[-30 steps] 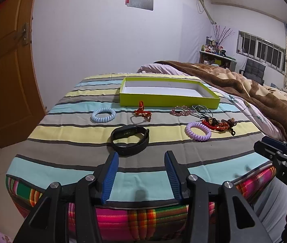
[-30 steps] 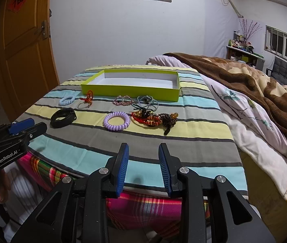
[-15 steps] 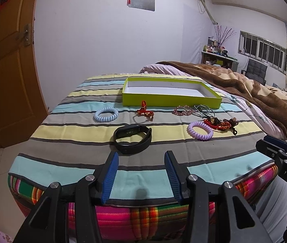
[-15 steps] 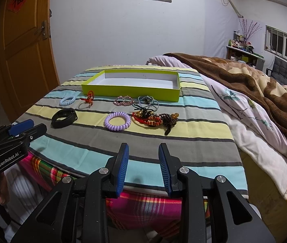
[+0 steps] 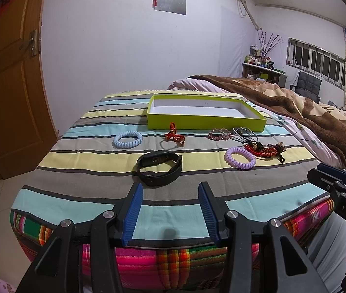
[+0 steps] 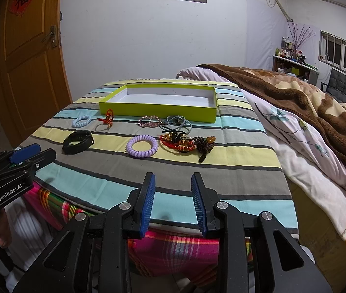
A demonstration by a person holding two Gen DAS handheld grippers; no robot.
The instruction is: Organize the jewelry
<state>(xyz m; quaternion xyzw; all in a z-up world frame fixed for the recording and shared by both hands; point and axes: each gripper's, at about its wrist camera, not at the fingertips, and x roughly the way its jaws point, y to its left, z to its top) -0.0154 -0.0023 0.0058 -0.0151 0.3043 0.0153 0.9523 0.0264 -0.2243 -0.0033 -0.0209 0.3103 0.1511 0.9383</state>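
My left gripper [image 5: 170, 210] hung over the near edge of the striped cloth [image 5: 95, 156], fingers apart with nothing between them; my right gripper [image 6: 173, 199] likewise stood open and empty. Nearest me lay the black band [image 5: 159, 164], just ahead of the left fingers; I judged its springy loop could skid or flip if I pinched only one side. Beyond it sat the purple coil [image 6: 142, 146] and the blue coil [image 5: 127, 139], well apart. The red and brown tangle [image 6: 188, 143] touched the grey hair ties [image 6: 178, 123], so lifting one might have dragged the others. Farthest, the green tray [image 6: 160, 111] stood empty; a loose cloth could have bunched underneath.
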